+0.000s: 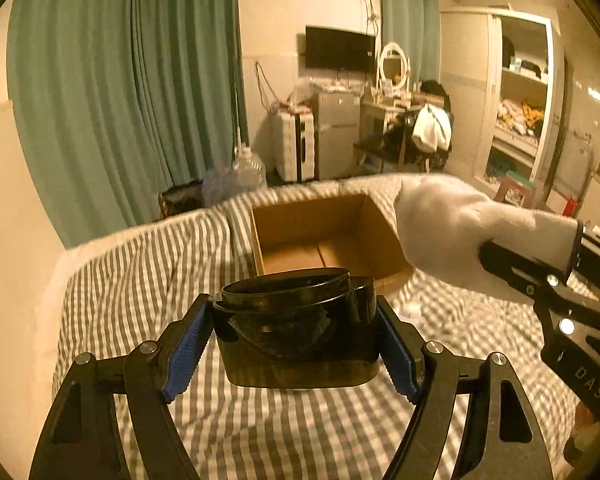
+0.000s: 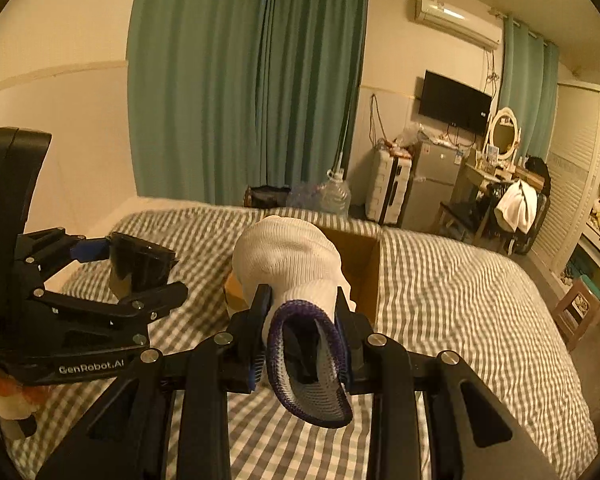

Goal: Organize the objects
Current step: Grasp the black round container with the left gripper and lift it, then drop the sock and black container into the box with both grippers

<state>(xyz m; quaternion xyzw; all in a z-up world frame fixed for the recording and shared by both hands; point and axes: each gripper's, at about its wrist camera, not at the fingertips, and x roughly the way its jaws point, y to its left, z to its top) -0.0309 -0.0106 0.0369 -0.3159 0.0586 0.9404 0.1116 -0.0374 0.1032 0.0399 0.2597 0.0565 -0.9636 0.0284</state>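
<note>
My left gripper (image 1: 296, 320) is shut on a dark glossy case (image 1: 300, 340), its blue pads pressing both sides. The case hangs above the striped bed, in front of an open cardboard box (image 1: 320, 236). My right gripper (image 2: 303, 300) is shut on a white knitted glove (image 2: 288, 252) just above its purple cuff. In the right wrist view the glove hides much of the cardboard box (image 2: 364, 264), while the left gripper (image 2: 136, 272) and the case (image 2: 140, 268) hover at the left. Seen from the left wrist, the glove (image 1: 452, 224) and the right gripper (image 1: 500, 256) reach in over the box's right rim.
The bed (image 1: 160, 272) has a grey-and-white striped cover. Green curtains (image 1: 120, 92) hang behind it. Beyond the foot stand water jugs (image 1: 248, 172), a white suitcase (image 1: 294, 148), a small fridge (image 1: 336, 132), a cluttered dresser with chair (image 1: 416, 132) and an open wardrobe (image 1: 516, 96).
</note>
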